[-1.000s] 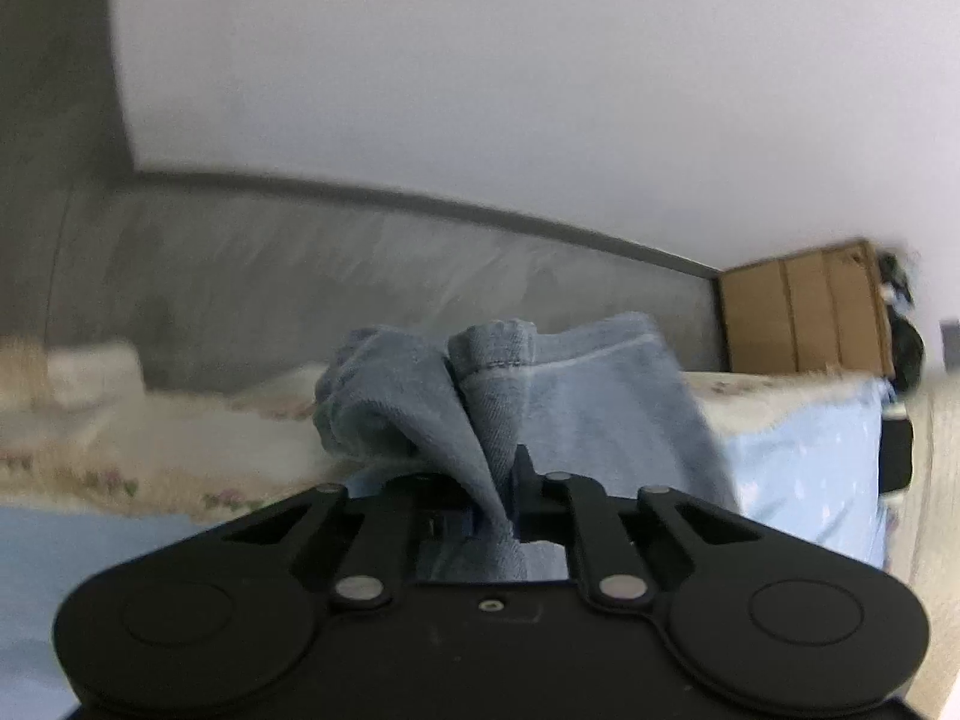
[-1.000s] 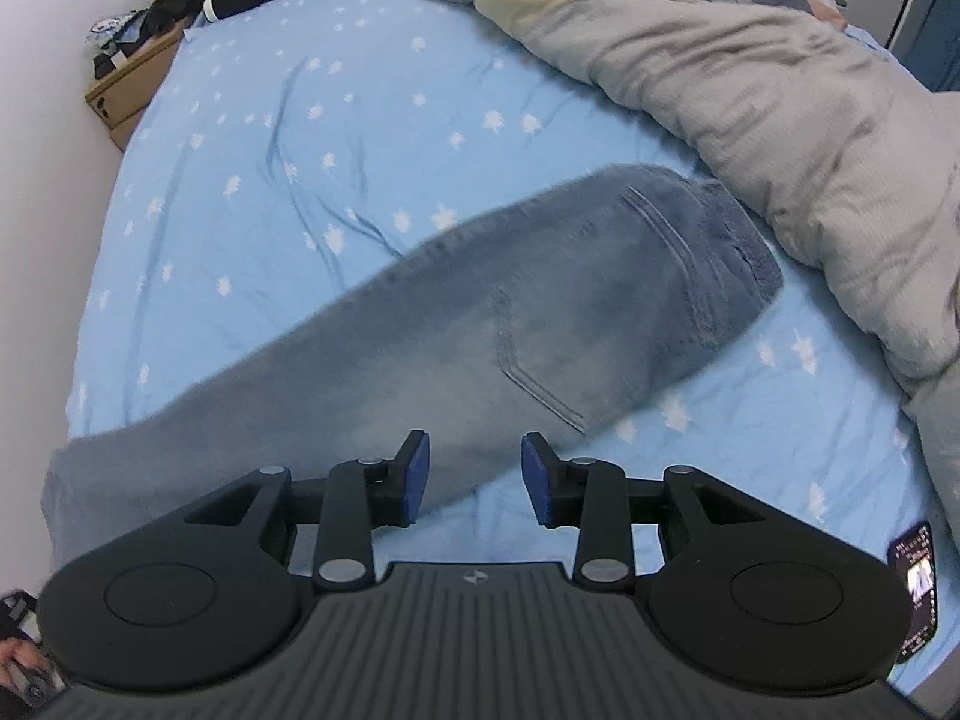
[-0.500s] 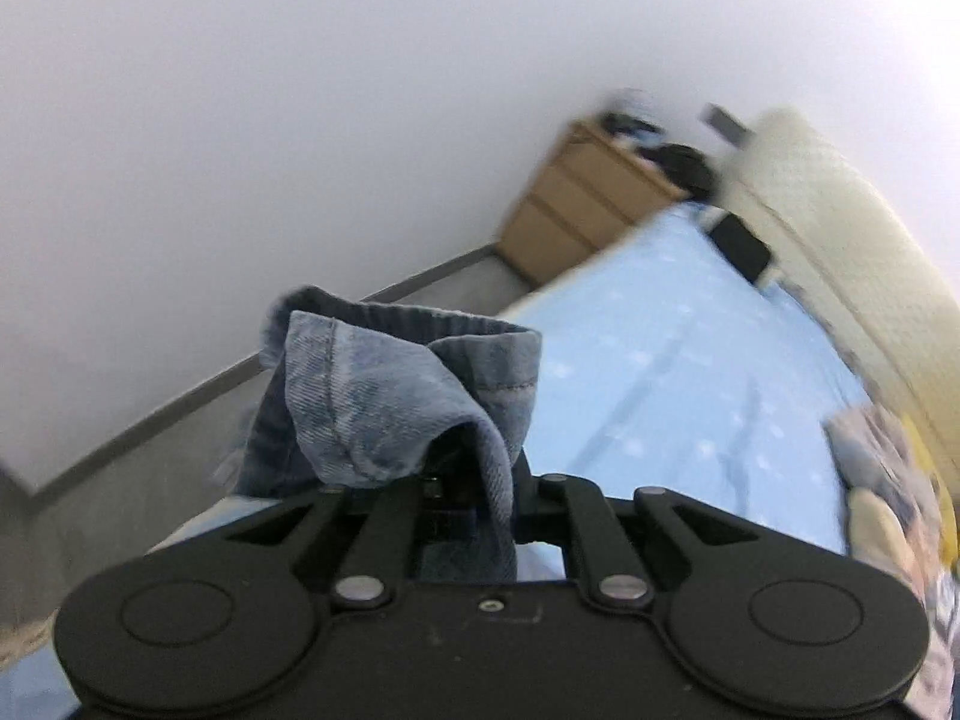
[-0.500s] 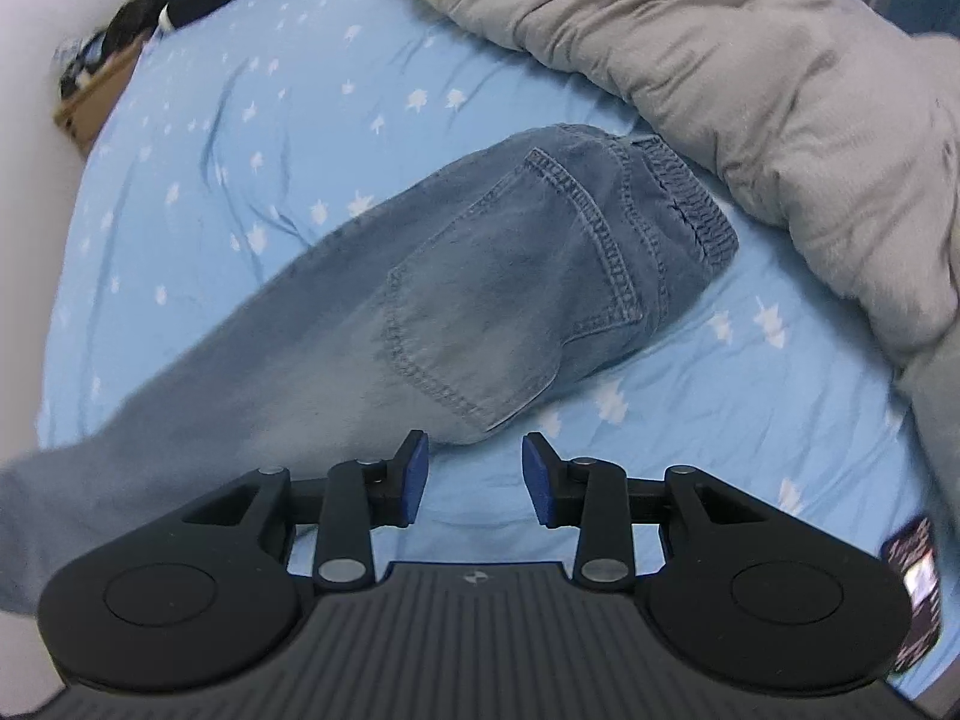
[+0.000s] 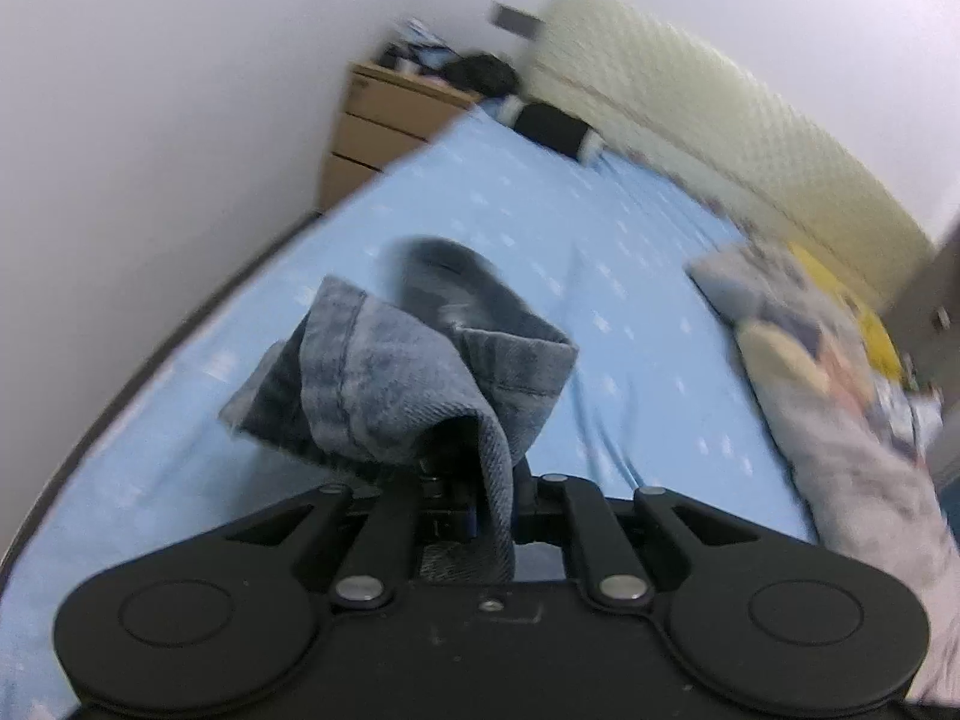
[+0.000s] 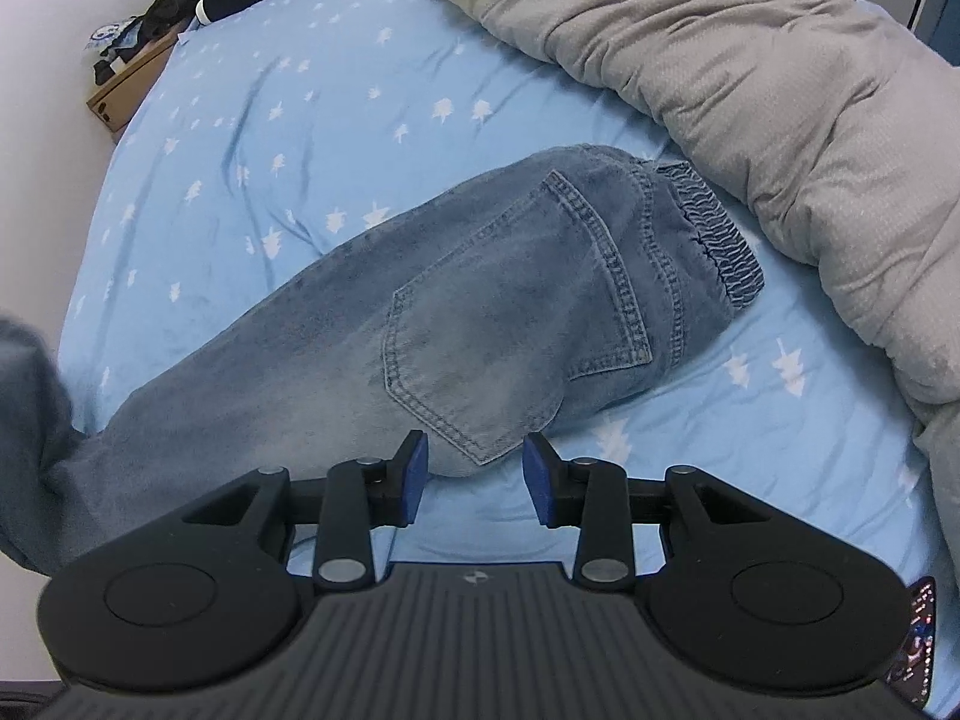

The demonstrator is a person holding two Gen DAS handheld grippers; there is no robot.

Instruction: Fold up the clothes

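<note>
With the hem of the jeans clamped in the left gripper, the leg end has been swung from the wall side over the bed toward 12 o'clock, indicating a lengthwise fold toward the waistband, while the right gripper is held part-open and empty just beside the seat at 6 o'clock.

Star-printed blue bed sheet; rumpled grey duvet along one side; wooden drawers beside the bed; quilted headboard.

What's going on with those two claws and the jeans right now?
Left gripper shut on jeans hem. Right gripper open above seat. Grey duvet lies beside waistband.
</note>
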